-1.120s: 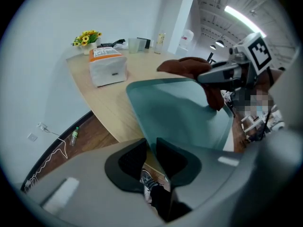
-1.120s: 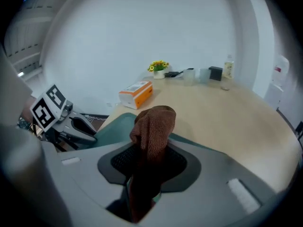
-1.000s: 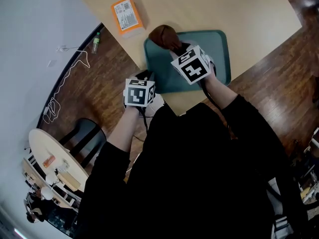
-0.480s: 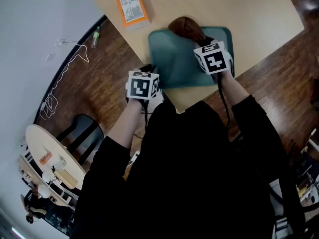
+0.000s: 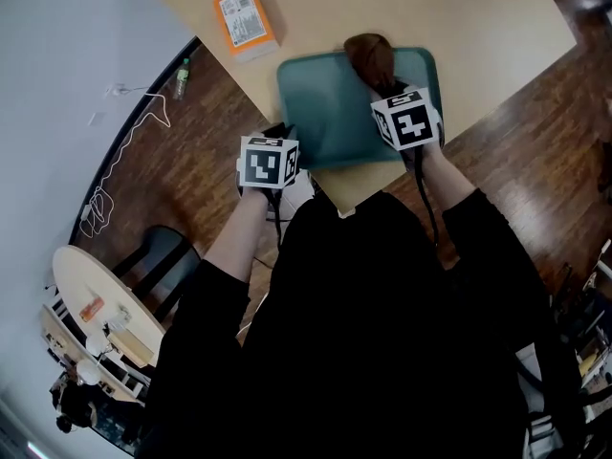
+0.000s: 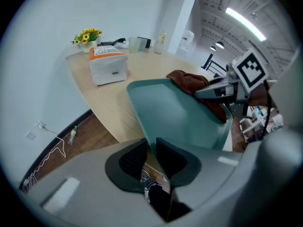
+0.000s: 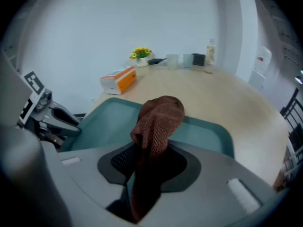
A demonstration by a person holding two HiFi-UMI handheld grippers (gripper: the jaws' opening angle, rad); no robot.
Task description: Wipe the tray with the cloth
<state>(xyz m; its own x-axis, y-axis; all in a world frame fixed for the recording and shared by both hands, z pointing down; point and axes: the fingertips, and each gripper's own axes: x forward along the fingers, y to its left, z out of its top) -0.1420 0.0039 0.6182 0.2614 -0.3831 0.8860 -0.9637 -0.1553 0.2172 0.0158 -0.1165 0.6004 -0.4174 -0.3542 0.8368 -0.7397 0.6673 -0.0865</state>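
Note:
A teal tray (image 5: pixel 320 113) lies on the light wooden table (image 5: pixel 459 17), near its front edge. My left gripper (image 5: pixel 284 137) is shut on the tray's near left rim, and the thin rim (image 6: pixel 147 141) stands between the pads. My right gripper (image 5: pixel 384 89) is over the tray's far right part, shut on a brown cloth (image 5: pixel 370 60). The cloth (image 7: pixel 158 119) bunches up out of the jaws and hangs over the tray floor (image 7: pixel 208 132). From the left gripper view, the cloth (image 6: pixel 189 82) sits at the tray's far side under the right gripper (image 6: pixel 222 91).
An orange and white box (image 5: pixel 244 22) sits on the table beyond the tray's left corner. Flowers (image 7: pixel 140 53) and cups (image 7: pixel 187 59) stand at the table's far end. On the floor at left are a bottle (image 5: pixel 182 79) and a white cable (image 5: pixel 120 156).
My right gripper has carried the cloth rightward along the tray's far part, from the far left corner toward the right. The left gripper has stayed on the tray's rim.

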